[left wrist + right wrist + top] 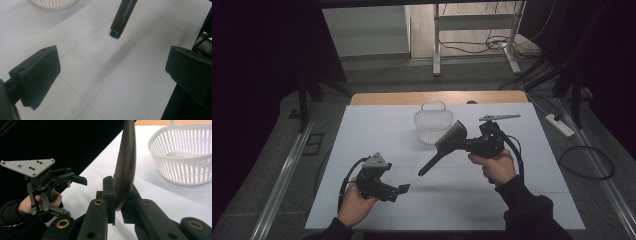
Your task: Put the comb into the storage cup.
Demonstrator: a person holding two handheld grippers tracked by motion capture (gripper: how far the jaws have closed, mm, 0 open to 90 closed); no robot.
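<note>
A white foam-board table top (pixel 377 135) with thin scored lines covers the work area, and near its far edge stands a white plastic slatted basket with a loop handle (pixel 432 125). Just in front of the basket, lifted off the board, hangs a black hair comb with a wide toothed head and a round tapering handle (pixel 447 142); it slants from the upper right down to the lower left, and its handle tip hovers over the middle of the table. The right gripper (pixel 473 145) is clamped tight on the comb's head, which in the right gripper view stands on edge between the two closed black jaws (pixel 125 167), with the basket (pixel 183 157) just beyond it to the right. The left gripper (pixel 403 189) sits low over the near left part of the board, well apart from the comb, jaws spread wide with nothing between them. In the left gripper view the comb's handle end (pixel 121 20) hangs ahead of the gaping jaws, clear of both.
</note>
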